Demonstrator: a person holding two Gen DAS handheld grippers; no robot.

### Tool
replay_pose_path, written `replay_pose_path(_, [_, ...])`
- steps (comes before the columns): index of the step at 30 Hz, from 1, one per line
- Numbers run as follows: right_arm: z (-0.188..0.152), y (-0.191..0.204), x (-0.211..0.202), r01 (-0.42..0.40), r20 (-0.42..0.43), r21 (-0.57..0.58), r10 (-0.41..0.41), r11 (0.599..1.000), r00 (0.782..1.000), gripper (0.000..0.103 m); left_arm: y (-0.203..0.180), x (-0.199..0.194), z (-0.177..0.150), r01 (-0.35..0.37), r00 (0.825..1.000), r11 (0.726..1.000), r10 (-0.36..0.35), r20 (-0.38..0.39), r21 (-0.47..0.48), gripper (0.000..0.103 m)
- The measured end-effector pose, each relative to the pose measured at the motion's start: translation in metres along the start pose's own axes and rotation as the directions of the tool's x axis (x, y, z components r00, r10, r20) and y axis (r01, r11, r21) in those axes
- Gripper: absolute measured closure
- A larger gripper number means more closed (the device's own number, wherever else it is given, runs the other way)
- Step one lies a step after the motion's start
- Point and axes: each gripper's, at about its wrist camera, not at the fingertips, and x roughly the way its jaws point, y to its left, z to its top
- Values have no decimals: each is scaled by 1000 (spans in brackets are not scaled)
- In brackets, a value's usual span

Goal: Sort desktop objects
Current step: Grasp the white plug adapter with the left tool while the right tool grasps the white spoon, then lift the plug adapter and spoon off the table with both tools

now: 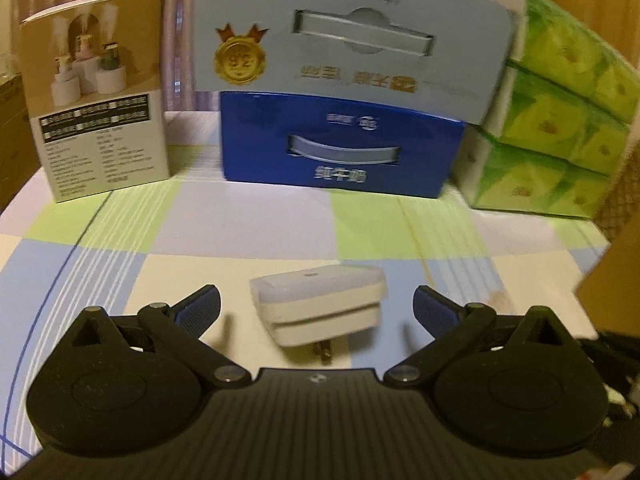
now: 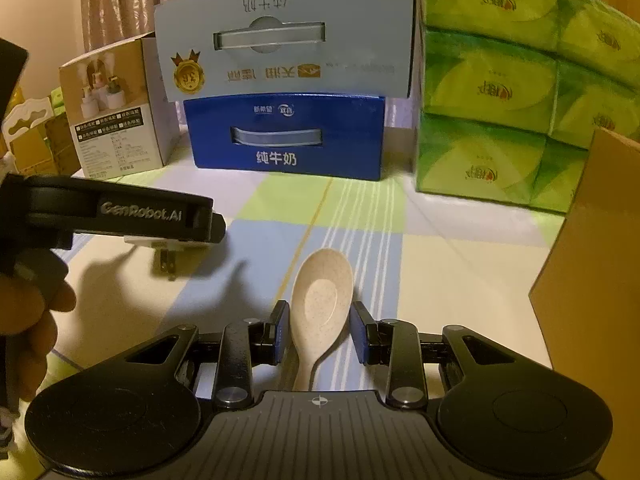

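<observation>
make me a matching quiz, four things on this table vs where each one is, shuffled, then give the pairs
Things:
1 spoon
2 plug
3 blue box
4 tissues

Places:
a under the pale box
b between the open left tongs
c in the shut right tongs
d right of both boxes

Pairs: 1-c, 2-b, 3-a, 4-d
</observation>
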Motion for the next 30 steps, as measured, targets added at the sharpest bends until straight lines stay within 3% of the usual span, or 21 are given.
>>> replay_pose_path(3, [-3,-2,-3,-2,-4,12,2,1000,1000,73,3,8,1,-8,999,1000,8,-35,-22,14])
replay_pose_path(5, [-6,-2,-8,-6,-8,21,6,1000,1000,73,6,10,1,-14,999,1000,13,-43,-28,27])
replay_pose_path(7, [-9,-2,-13,-11,-13,30,11,999,1000,73,9,5,-2,-12,999,1000,11,-40,-27,49])
replay_pose_path(9, [-13,0,-21,-17,-19,40,18,999,1000,73,10,-3,-7,-9,999,1000,9,-38,-12,53])
replay_pose_path(20, [-45,23,-93,-55,-90,69,61,996,994,73,-1,-97,-56,36,998,989,-27,-61,143,53])
replay_pose_path(26, [-64,34,-145,-63,-112,62,69,996,991,73,-13,-162,-98,55,995,987,-41,-95,151,53])
replay_pose_path(28, [-73,34,-159,-57,-120,80,66,995,991,73,-14,-181,-116,56,993,992,-43,-110,115,53])
replay_pose_path(30, [-85,36,-170,-51,-135,94,64,994,989,73,-21,-196,-133,51,991,988,-32,-130,146,53])
